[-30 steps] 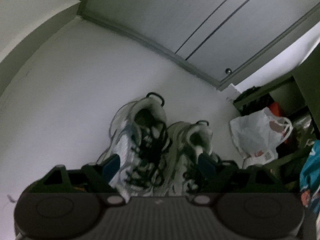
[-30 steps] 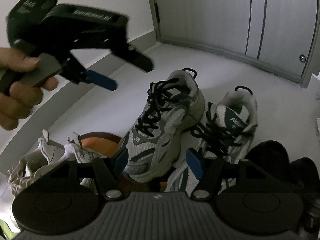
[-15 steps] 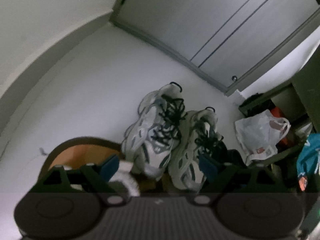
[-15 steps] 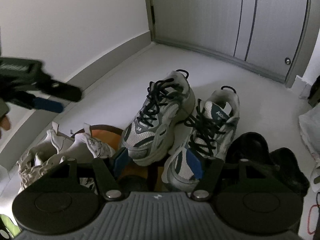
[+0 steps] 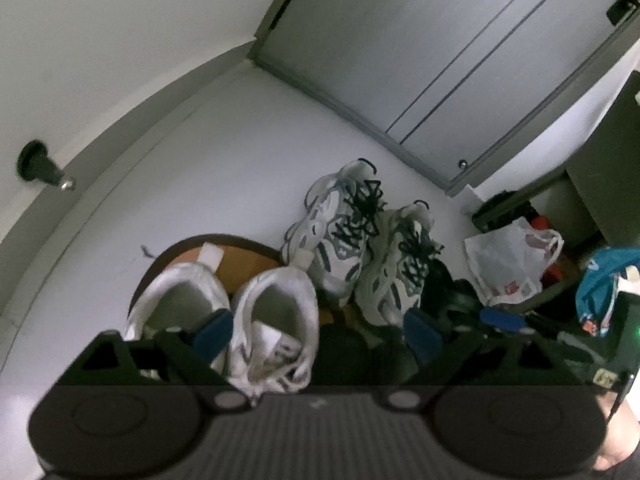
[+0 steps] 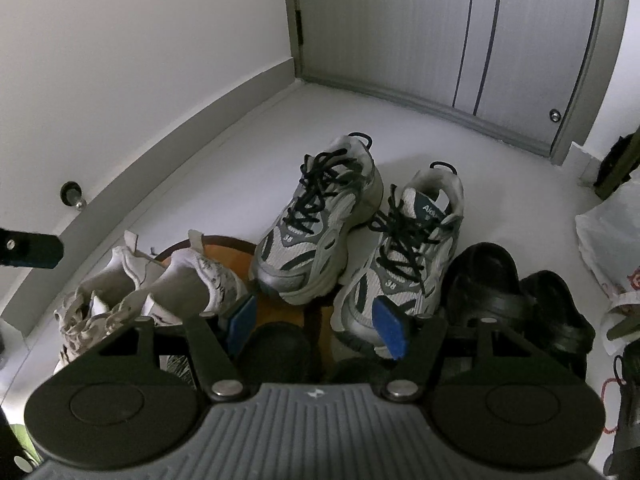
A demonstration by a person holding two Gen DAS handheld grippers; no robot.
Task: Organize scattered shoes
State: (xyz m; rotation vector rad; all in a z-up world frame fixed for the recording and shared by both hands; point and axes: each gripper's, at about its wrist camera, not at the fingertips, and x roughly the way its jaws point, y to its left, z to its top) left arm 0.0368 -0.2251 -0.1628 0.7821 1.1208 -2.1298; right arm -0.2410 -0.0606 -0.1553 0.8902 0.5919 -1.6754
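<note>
A pair of grey-and-white sneakers with black laces stands side by side on the floor; it also shows in the left wrist view. A pair of white sneakers lies partly on a round brown mat. Black slippers sit at the right. My left gripper is open and empty, above the right white sneaker. My right gripper is open and empty, just short of the grey sneakers' toes.
A white plastic bag and a blue item lie at the right by dark furniture. Closet doors close the far end. A door stopper sticks out of the left wall's baseboard. The left gripper's tip shows at the left edge.
My left gripper has pulled back and to the left, from the grey sneakers to over the white pair. My right gripper has drawn back a little; both stay open.
</note>
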